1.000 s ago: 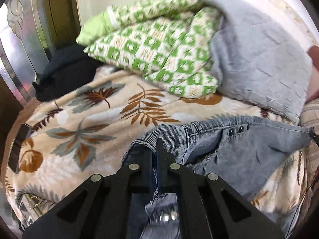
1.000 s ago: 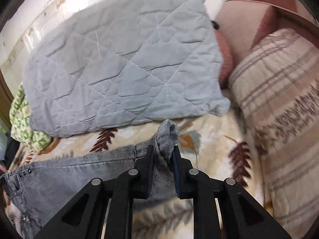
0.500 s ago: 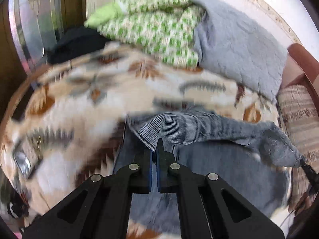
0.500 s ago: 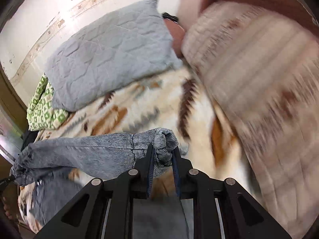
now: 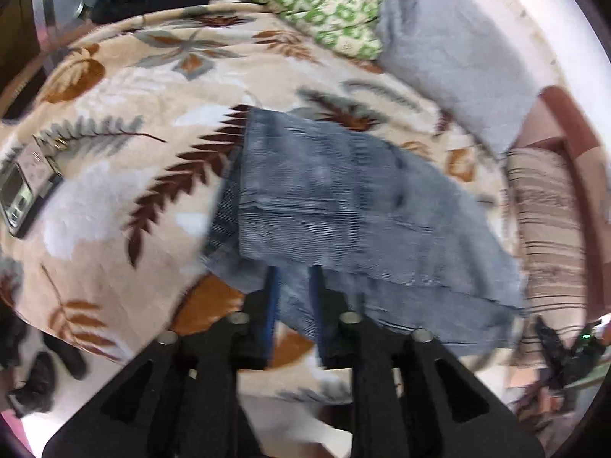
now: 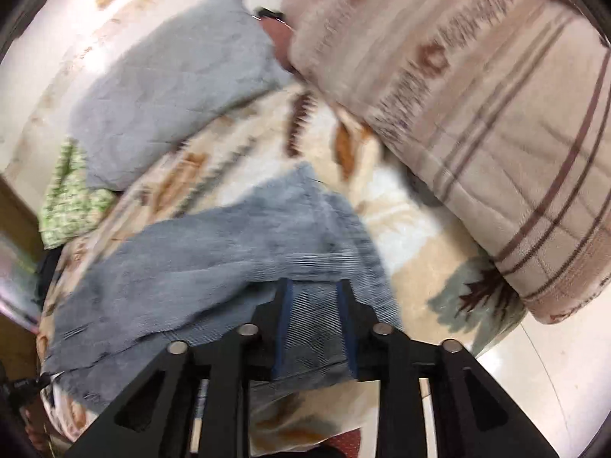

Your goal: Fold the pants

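- Left wrist view shows our left gripper with its jaws spread apart and nothing between them; a second ago they were pinched on the waistband of the pants.
- Right wrist view shows the same of our right gripper: jaws parted, the denim lying under them, where half a second ago they clamped the hem.
- What changed: both ends have been carried over and let go, so the pants now lie doubled, an upper layer stacked on a lower one whose edge peeks out along the near side.
- We judge that one fold is done; a further fold across the length probably remains.
- Where it lies: flat on the leaf-print blanket, near the bed's front edge, just beside the striped pillow.
- Counts: one pair of pants, two grippers, one grey quilt, one green patterned cover, one striped pillow, one small device like a phone or remote at the blanket's left edge.
- Both views are blurred, so seams and buttons cannot be made out.
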`<state>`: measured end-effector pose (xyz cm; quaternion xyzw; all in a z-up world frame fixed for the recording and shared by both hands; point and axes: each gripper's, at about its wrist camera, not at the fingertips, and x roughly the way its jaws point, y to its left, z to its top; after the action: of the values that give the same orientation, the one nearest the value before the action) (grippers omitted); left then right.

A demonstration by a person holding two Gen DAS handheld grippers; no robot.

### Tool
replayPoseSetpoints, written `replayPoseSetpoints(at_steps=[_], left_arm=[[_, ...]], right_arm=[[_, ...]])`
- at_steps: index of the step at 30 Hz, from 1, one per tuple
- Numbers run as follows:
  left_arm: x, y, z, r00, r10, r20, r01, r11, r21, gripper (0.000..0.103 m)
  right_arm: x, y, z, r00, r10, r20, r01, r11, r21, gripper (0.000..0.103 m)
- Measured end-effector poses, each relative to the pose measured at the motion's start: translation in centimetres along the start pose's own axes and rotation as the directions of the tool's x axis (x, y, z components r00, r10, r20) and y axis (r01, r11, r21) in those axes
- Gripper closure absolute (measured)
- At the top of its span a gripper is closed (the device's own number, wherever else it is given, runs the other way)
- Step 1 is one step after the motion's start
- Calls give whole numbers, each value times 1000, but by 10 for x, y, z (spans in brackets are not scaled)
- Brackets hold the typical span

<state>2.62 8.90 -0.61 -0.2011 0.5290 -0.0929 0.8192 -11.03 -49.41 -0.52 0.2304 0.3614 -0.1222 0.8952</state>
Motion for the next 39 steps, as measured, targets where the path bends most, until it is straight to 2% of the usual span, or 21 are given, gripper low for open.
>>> replayPoseSetpoints(at_steps=[1, 2, 3, 4, 6, 8, 14, 20, 21, 22, 23, 24, 25, 26, 28, 33, 36, 39], left_arm=[[-1, -2, 0, 1000, -22, 2, 22, 1000, -8, 61], [-1, -3, 0, 999, -42, 0, 42, 999, -19, 45], [2, -3, 1, 998, -62, -6, 62, 997, -36, 41], [7, -3, 3, 997, -77, -20, 76, 995, -61, 41], [18, 0, 6, 991, -117, -59, 109, 987, -121, 41], [29, 6, 9, 986, -147, -80, 130, 974, -187, 41], [56, 8, 11, 973, -202, -113, 166, 949, -268, 41], [74, 3, 24, 979, -171, -108, 136, 951, -276, 41], [75, 3, 27, 983, -157, -100, 124, 954, -274, 43], [77, 4, 30, 983, -153, -101, 120, 954, -276, 44], [78, 5, 32, 983, -154, -103, 120, 953, -278, 57], [79, 5, 35, 983, -145, -109, 111, 955, -275, 66], [79, 5, 37, 983, -140, -116, 105, 958, -267, 74], [76, 4, 39, 984, -139, -112, 106, 960, -260, 83], [64, 2, 43, 989, -119, -86, 97, 969, -227, 93], [30, -3, 41, 994, -108, -35, 101, 980, -174, 94], [18, -3, 30, 994, -103, -27, 98, 985, -144, 94], [21, 4, 10, 995, -84, -58, 76, 989, -127, 94]], right_arm=[[-1, 13, -4, 999, 41, -4, -41, 999, -11, 42], [1, 27, -9, 996, 83, -16, -83, 996, -19, 37], [5, 38, -13, 992, 126, -32, -126, 992, -16, 34], [17, 55, -20, 979, 189, -74, -190, 982, -4, 34], [39, 79, -33, 953, 264, -147, -263, 964, 27, 34], [58, 95, -40, 934, 303, -188, -300, 953, 45, 34], [96, 109, -48, 909, 352, -224, -323, 934, 155, 34], [117, 122, -53, 914, 351, -204, -316, 930, 185, 36], [120, 123, -52, 913, 351, -207, -315, 930, 190, 40], [126, 126, -53, 908, 361, -214, -320, 925, 203, 53], [130, 129, -53, 901, 369, -228, -324, 922, 213, 63], [133, 131, -53, 898, 369, -241, -323, 923, 211, 87], [133, 135, -52, 900, 356, -251, -313, 930, 194, 97], [128, 138, -50, 905, 351, -242, -315, 932, 178, 97], [109, 142, -42, 905, 373, -203, -347, 926, 152, 99], [68, 143, -33, 901, 394, -180, -380, 919, 106, 99], [47, 136, -44, 895, 407, -185, -395, 913, 98, 99], [37, 124, -67, 886, 411, -213, -396, 911, 115, 99]])
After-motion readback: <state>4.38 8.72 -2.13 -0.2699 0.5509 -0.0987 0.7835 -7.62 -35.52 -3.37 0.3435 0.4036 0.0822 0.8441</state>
